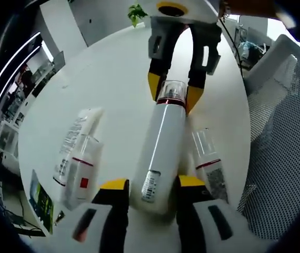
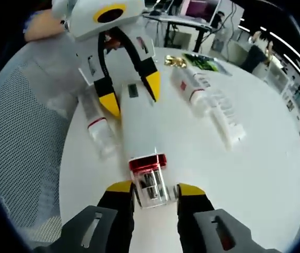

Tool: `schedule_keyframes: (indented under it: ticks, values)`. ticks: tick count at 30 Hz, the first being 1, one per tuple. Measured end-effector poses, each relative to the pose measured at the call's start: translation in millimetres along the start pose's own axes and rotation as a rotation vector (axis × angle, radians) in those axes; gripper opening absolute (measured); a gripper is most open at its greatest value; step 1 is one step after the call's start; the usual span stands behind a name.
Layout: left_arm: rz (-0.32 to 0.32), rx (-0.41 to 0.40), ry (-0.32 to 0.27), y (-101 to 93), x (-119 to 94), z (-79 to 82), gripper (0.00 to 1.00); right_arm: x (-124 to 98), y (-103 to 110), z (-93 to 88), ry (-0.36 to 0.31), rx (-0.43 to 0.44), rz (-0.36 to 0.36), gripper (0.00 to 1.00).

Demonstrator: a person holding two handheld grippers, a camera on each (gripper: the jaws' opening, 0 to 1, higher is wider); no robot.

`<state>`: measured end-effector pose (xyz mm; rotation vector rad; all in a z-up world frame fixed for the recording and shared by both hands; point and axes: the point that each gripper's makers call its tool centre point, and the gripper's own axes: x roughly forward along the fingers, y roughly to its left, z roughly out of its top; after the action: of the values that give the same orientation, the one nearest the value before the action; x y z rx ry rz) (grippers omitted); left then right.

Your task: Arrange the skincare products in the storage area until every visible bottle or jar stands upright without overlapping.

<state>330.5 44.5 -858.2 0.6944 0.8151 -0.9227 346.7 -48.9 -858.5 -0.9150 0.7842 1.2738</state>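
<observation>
Barely begun: tall white bottle [image 1: 159, 153] lying flat, base pinched in left gripper [image 1: 152, 185], clear cap clamped by right gripper [image 2: 149, 191], small bottle [image 1: 209, 164] at 3 o'clock and tube [image 1: 75, 142] at 9 o'clock both down too

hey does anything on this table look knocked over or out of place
Yes. The large white bottle lies flat, with the left gripper at its base and the right gripper at its clear cap. The white tube and two small bottles also lie down.

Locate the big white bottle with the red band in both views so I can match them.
Left gripper view: big bottle, lower centre, base between this view's own jaws, cap pointing up.
Right gripper view: big bottle, centre, clear cap between this view's own jaws.
Shared landmark: the small bottle lying beside it.
</observation>
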Motion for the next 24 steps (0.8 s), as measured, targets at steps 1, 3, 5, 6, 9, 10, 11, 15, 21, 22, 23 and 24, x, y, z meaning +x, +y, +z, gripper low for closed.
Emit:
schedule_keyframes:
  ticks: [1, 3, 5, 6, 9, 10, 11, 15, 21, 22, 23, 24]
  values:
    - [-0.001, -0.006, 0.001, 0.2, 0, -0.2, 0.31, -4, -3, 2.3, 0.012, -0.024, -0.006, 0.26]
    - [-0.002, -0.013, 0.004, 0.6, 0, -0.7, 0.3, -10, -6, 6.9, 0.034, -0.064, -0.012, 0.25]
    - [-0.003, -0.019, 0.007, 1.1, 0, -1.2, 0.3, -17, -9, 12.7, 0.05, -0.096, -0.014, 0.25]
    - [-0.005, -0.028, 0.01, 1.3, 0, -1.5, 0.3, -20, -10, 15.0, 0.057, -0.11, -0.012, 0.25]
    - [-0.011, -0.034, 0.014, 1.0, 0, -2.1, 0.29, -30, -12, 23.9, 0.076, -0.153, -0.005, 0.25]
    - [-0.017, -0.043, 0.013, 0.8, 0, -2.5, 0.28, -35, -14, 30.0, 0.078, -0.189, -0.004, 0.25]
    - [-0.022, -0.057, 0.012, 0.7, 0, -2.6, 0.28, -38, -15, 33.3, 0.085, -0.217, -0.003, 0.24]
    - [-0.035, -0.074, 0.01, -1.0, 0, -2.6, 0.28, -49, -15, 47.2, 0.111, -0.3, 0.01, 0.24]
    - [-0.057, -0.102, -0.004, -3.7, 2, -2.6, 0.27, -69, -7, 76.9, 0.126, -0.409, 0.06, 0.22]
    - [-0.061, -0.111, -0.008, -3.8, 2, -2.6, 0.27, -71, -6, 81.1, 0.125, -0.413, 0.066, 0.22]
    - [-0.065, -0.128, -0.012, -4.2, 2, -2.6, 0.27, -73, -4, 88.5, 0.121, -0.425, 0.072, 0.22]
    - [-0.067, -0.134, -0.015, -4.2, 2, -2.7, 0.27, -75, -3, 95.0, 0.107, -0.432, 0.078, 0.22]
